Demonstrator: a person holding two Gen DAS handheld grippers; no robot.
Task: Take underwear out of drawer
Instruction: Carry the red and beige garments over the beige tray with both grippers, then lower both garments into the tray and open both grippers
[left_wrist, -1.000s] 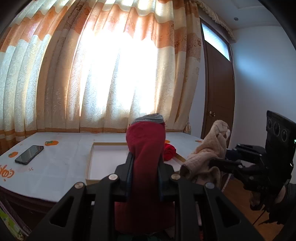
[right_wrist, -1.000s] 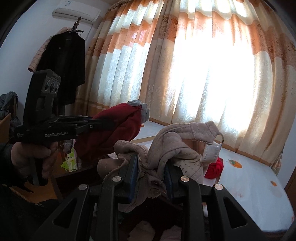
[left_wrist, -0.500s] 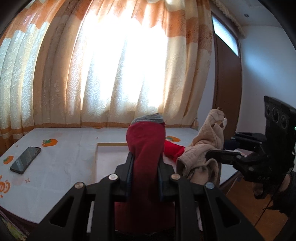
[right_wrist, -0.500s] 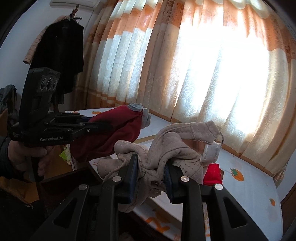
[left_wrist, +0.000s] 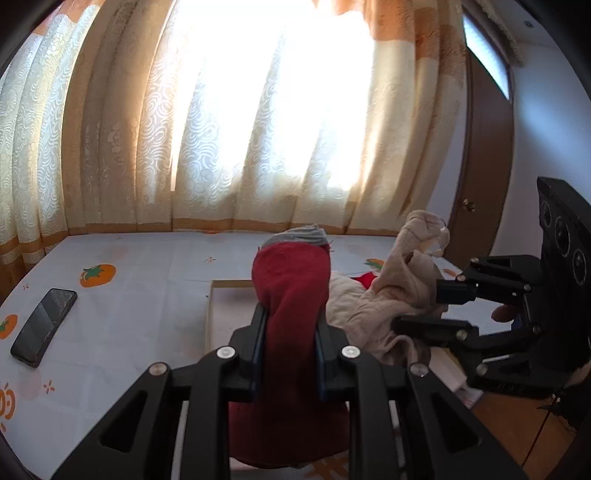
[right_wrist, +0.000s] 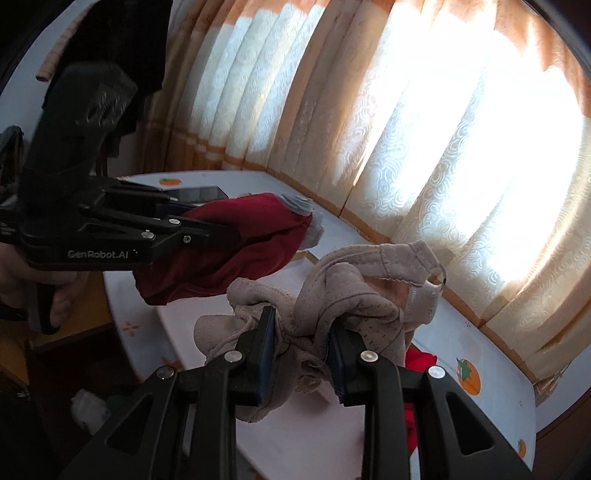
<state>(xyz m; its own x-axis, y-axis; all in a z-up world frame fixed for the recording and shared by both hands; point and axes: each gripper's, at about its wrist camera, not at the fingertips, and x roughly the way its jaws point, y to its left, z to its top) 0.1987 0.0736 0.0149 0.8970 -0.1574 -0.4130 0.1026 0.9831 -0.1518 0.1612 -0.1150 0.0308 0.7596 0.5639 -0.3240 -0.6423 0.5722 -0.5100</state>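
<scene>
Left gripper: your left gripper (left_wrist: 290, 328) is clenched on the red underwear (left_wrist: 291, 295), pads pressed into the cloth from both sides.
Red underwear, place: it is held up above the white cloth-covered table (left_wrist: 147, 295), over the near edge of the shallow tray (left_wrist: 211, 314).
Red underwear, axis: its long axis runs along your fingers, from a bunched lump under the gripper forward to a rounded end; the grey waistband (left_wrist: 295, 236) caps that far end, toward the curtain (left_wrist: 184, 129).
Right gripper: your right gripper (right_wrist: 301, 354) is clamped on the beige underwear (right_wrist: 332, 306).
Beige underwear, place: it is held up over the table's near edge, just beside the red piece and to its right.
Beige underwear, axis: it is crumpled, so no clear long axis; one banded edge arches up and forward, ending at a white label (right_wrist: 424, 299).
On the tray: another red garment (right_wrist: 419, 360) lies low behind the beige bundle.
Elsewhere: a dark phone (left_wrist: 44, 326) lies flat on the table to the left, well apart from both garments.
Your hand: your left hand (right_wrist: 22, 280) wraps the left gripper's handle.
</scene>
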